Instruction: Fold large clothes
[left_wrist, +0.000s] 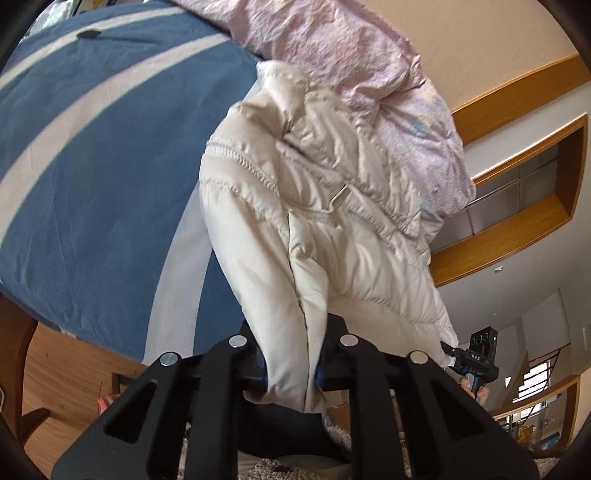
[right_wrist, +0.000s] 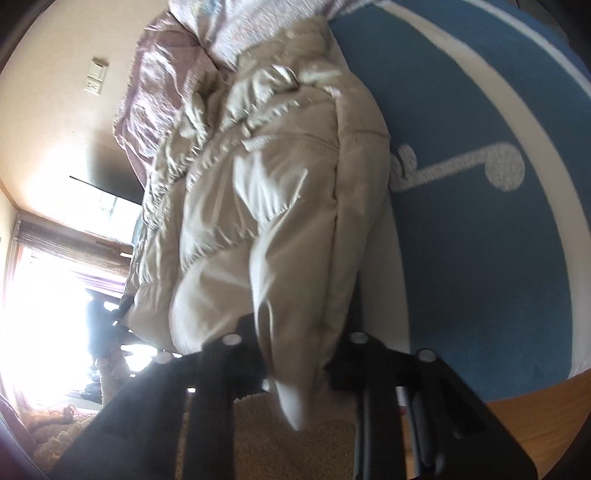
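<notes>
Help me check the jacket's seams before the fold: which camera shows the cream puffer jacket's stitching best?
The left wrist view: the jacket is sharp there, its stitched seams and a small loop clear, its edge clamped in the left gripper. The right wrist view shows the jacket motion-blurred, pinched in the right gripper.

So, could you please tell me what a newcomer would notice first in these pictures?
Most striking is the cream puffer jacket, bunched mid-frame and pinched at its near edge by both the left gripper and the right gripper. Beneath it spreads a blue blanket with white stripes, and a crumpled pink quilt lies behind the jacket.
</notes>
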